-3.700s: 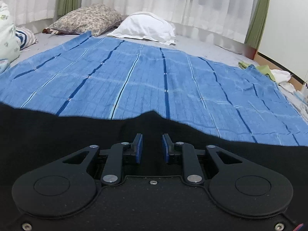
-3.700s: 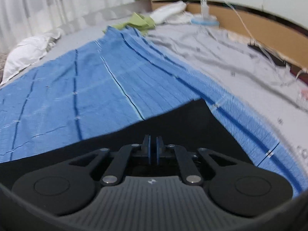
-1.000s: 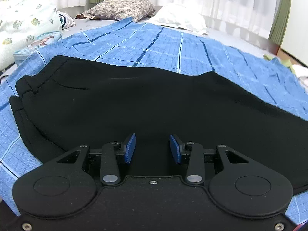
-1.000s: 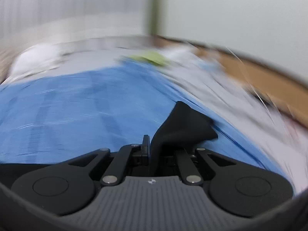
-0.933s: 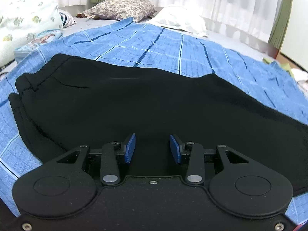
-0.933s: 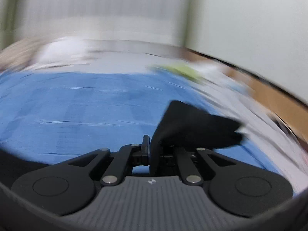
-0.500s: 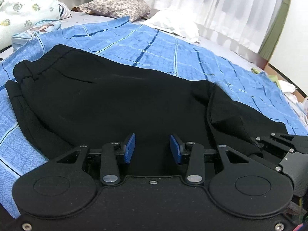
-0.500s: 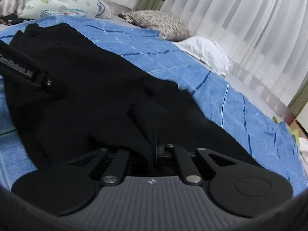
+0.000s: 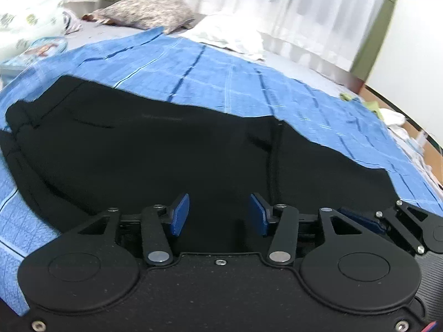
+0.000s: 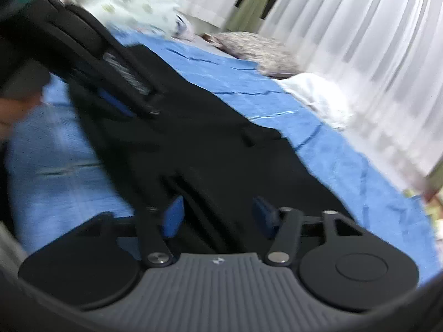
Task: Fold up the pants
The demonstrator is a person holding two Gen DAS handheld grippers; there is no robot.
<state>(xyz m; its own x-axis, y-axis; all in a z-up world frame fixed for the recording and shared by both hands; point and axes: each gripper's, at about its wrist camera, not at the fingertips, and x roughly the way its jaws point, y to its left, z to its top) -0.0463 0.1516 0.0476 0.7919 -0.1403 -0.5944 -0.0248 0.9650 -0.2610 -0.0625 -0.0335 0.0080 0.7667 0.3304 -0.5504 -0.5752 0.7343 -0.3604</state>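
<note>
The black pants point(image 9: 166, 149) are laid across the blue striped blanket point(image 9: 221, 63), waistband toward the left of the left wrist view, and the leg end has been brought over onto the body of the garment, so that a vertical hem edge is now seen just ahead of the left gripper point(image 9: 219, 214). Half a second earlier this leg end was pinched in the right gripper point(image 10: 218, 215); its jaws are now spread wide with nothing between them, the cloth lying beneath rather than held. The left gripper is likewise wide open and empty, hovering low over the near edge of the pants. From this it is judged that the lengthwise fold has just been laid down and released, and that smoothing or a second fold remains. The right view is blurred by motion. Beyond the blanket a patterned pillow point(image 9: 146, 11), a white pillow point(image 9: 229, 36) and sheer curtains point(image 9: 277, 5) are seen
</note>
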